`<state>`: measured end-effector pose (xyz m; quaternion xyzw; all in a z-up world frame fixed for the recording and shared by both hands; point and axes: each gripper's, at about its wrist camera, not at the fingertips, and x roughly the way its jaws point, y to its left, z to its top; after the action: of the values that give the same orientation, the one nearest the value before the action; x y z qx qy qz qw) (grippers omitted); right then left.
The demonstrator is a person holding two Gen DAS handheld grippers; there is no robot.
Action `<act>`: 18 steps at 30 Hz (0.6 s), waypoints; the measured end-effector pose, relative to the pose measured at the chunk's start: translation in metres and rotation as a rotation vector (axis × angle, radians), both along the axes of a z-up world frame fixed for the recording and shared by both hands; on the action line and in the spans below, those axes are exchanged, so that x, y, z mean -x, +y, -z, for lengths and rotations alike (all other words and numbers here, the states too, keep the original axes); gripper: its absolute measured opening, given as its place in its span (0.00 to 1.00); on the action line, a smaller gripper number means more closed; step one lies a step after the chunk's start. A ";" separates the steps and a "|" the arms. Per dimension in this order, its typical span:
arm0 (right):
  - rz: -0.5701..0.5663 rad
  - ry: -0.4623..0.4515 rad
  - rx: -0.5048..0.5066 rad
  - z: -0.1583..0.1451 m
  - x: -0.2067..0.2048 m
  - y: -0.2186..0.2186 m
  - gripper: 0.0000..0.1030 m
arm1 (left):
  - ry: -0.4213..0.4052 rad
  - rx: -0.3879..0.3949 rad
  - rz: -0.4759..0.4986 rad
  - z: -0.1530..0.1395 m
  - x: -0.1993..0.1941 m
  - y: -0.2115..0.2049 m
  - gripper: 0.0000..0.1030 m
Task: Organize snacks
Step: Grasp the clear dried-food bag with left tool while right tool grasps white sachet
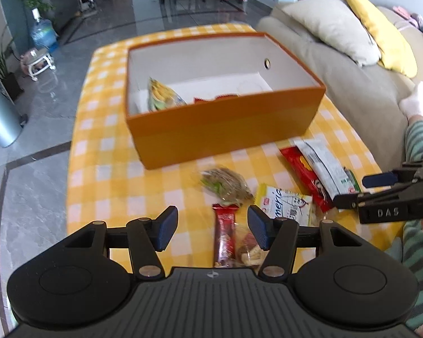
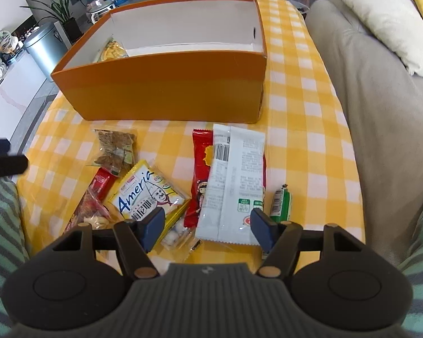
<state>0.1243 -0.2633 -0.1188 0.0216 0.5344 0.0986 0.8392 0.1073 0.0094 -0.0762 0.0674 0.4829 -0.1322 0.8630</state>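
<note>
An orange box (image 1: 225, 129) stands on the yellow checked tablecloth (image 1: 104, 174) with a yellow snack bag (image 1: 162, 95) and red packets inside. My left gripper (image 1: 213, 229) is open just above a red bar (image 1: 225, 236), with a clear packet of brown snacks (image 1: 225, 186) beyond it. My right gripper (image 2: 207, 226) is open over the near end of a white packet (image 2: 234, 180), which lies on a red packet (image 2: 201, 174). A yellow packet (image 2: 149, 194) lies to the left of these and a small green sausage (image 2: 280, 205) to the right. The right gripper (image 1: 358, 188) also shows at the left wrist view's right edge.
A beige sofa (image 2: 380, 107) with cream and yellow cushions runs along the table's right side. A person's striped trouser legs (image 2: 2, 225) flank the near edge. A metal bin (image 1: 0, 115), a plant and a water bottle (image 1: 43, 32) stand on the tiled floor at left.
</note>
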 end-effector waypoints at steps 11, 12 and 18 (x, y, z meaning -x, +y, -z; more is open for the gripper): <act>0.120 0.057 -0.069 0.022 -0.030 -0.019 0.59 | 0.020 0.066 -0.022 0.024 -0.040 -0.018 0.69; 0.128 0.060 -0.078 0.024 -0.034 -0.020 0.59 | 0.021 0.071 -0.030 0.028 -0.044 -0.019 0.69; 0.169 0.085 -0.102 0.040 -0.053 -0.027 0.60 | 0.052 0.101 -0.085 0.052 -0.061 -0.016 0.69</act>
<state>0.1778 -0.2907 -0.1590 0.1136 0.5601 0.0535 0.8188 0.1687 -0.0066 -0.1287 -0.0002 0.5002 -0.1212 0.8574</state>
